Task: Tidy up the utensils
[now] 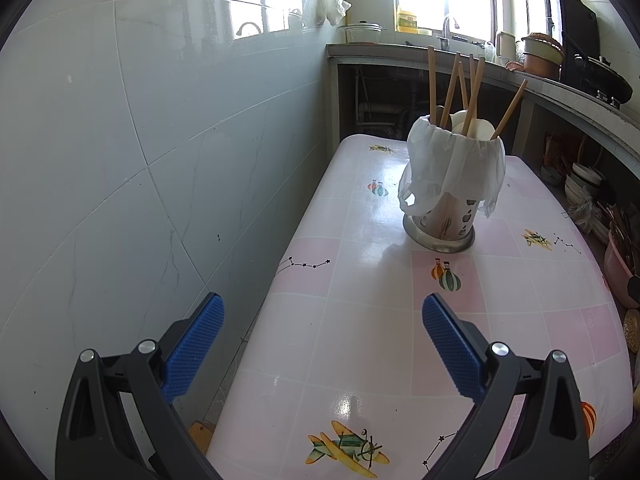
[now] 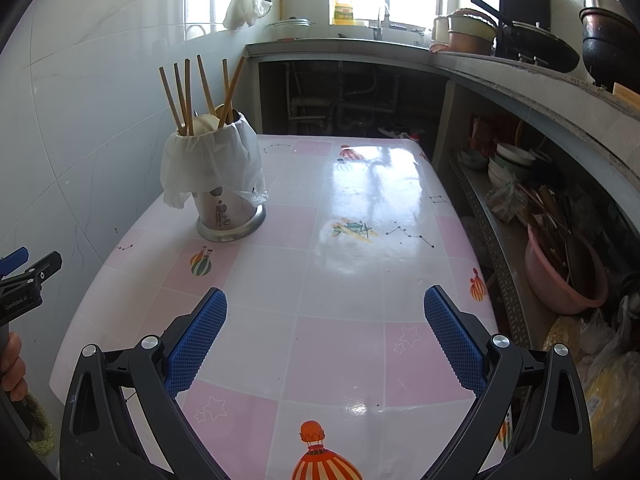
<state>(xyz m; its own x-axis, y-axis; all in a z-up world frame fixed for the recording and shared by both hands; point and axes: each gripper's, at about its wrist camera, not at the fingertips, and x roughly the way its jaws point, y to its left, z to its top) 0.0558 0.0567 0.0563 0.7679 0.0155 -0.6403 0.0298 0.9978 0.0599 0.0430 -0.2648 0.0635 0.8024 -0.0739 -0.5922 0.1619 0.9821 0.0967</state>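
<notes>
A perforated metal utensil holder (image 1: 440, 222) (image 2: 230, 216) stands upright on the pink-and-white table (image 1: 360, 344) (image 2: 340, 288), its rim draped with a white plastic bag (image 1: 452, 168) (image 2: 208, 164). Several wooden chopsticks (image 1: 474, 92) (image 2: 188, 96) and white spoons (image 1: 476, 128) (image 2: 206, 122) stick out of it. My left gripper (image 1: 322, 312) hovers open over the table's near left edge, well short of the holder, with nothing between its blue pads. My right gripper (image 2: 325, 308) is open and empty above the table's near half, the holder far to its left.
A tiled wall (image 1: 120, 140) runs close along the table's left side. A concrete counter (image 2: 520, 76) with pots and a pan wraps the back and right. Under it a shelf holds bowls (image 2: 508, 160) and a pink basin (image 2: 560, 276). A hand (image 2: 12, 364) holds the left gripper's handle.
</notes>
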